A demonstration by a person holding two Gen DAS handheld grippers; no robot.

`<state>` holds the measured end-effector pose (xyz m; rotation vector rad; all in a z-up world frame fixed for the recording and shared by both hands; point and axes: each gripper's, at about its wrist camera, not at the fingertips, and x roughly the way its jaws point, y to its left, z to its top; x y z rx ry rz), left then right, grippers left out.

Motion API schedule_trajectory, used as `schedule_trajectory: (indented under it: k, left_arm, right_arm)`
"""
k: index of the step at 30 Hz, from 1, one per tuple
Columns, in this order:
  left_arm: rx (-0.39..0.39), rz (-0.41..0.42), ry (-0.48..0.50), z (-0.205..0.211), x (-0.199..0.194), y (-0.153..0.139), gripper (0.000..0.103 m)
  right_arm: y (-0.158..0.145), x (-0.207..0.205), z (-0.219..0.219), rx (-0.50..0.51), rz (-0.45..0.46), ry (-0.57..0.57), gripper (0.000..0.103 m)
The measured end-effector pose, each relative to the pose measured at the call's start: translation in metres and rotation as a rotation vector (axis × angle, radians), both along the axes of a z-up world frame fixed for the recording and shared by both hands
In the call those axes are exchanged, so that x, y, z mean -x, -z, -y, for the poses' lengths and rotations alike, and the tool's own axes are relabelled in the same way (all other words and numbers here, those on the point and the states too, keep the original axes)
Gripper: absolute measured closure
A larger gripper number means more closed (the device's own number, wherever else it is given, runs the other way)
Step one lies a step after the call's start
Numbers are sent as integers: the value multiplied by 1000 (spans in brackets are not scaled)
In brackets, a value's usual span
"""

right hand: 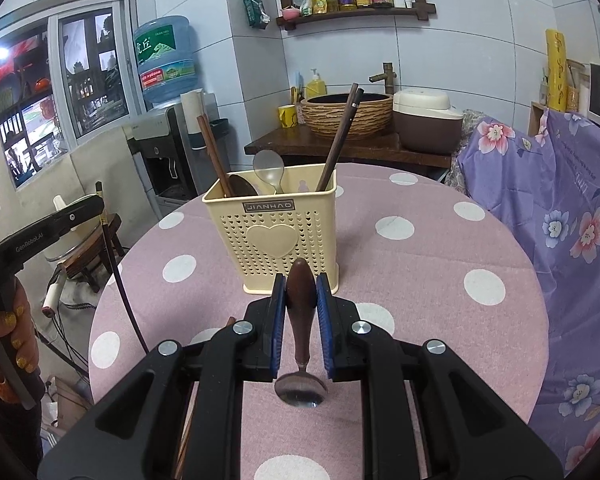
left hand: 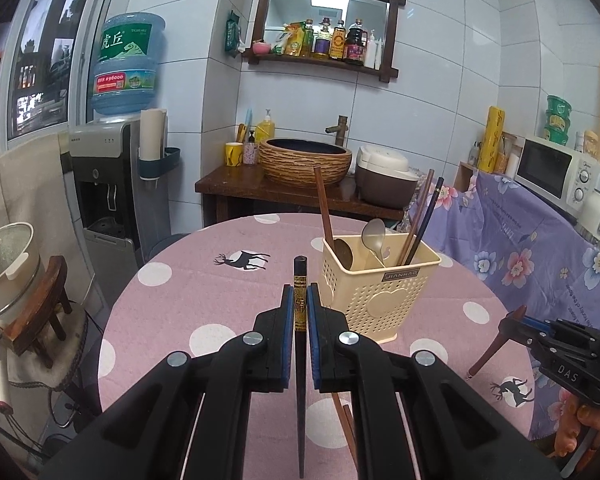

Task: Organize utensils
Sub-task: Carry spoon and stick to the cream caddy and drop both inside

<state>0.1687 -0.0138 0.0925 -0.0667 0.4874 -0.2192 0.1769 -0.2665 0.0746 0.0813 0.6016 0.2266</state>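
A cream perforated utensil holder (left hand: 376,288) (right hand: 274,236) stands on the pink dotted round table (left hand: 204,304) (right hand: 420,248). It holds chopsticks and two spoons. My left gripper (left hand: 300,300) is shut on a dark chopstick (left hand: 300,360) with a gold band, held above the table just left of the holder. My right gripper (right hand: 300,292) is shut on the brown wooden handle of a metal spoon (right hand: 300,308), bowl end towards the camera, in front of the holder. The right gripper also shows at the right edge of the left wrist view (left hand: 512,320). A brown chopstick (left hand: 346,424) lies on the table under the left gripper.
A sink counter (left hand: 300,192) with a woven basin and a rice cooker (left hand: 388,180) stands behind the table. A water dispenser (left hand: 108,184) is at the left. A floral cloth (left hand: 540,240) covers furniture at the right, with a microwave (left hand: 556,172) on it.
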Motion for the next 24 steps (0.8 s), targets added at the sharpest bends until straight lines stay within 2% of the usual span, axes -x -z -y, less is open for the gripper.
schedule_trajectory:
  k: [8, 13, 18, 24]
  left_arm:
    - [0, 20, 7, 1, -6, -11, 95]
    - [8, 43, 17, 3, -14, -29, 95]
    - [25, 79, 54, 6, -24, -70, 95]
    - [44, 149, 62, 18, -40, -133, 95]
  right_arm:
    - [-10, -14, -4, 5, 6, -1, 87]
    - [-27, -27, -7, 8, 15, -14, 87]
    - [-67, -44, -8, -7, 51, -31, 87]
    - [-133, -72, -10, -4, 144, 4, 87]
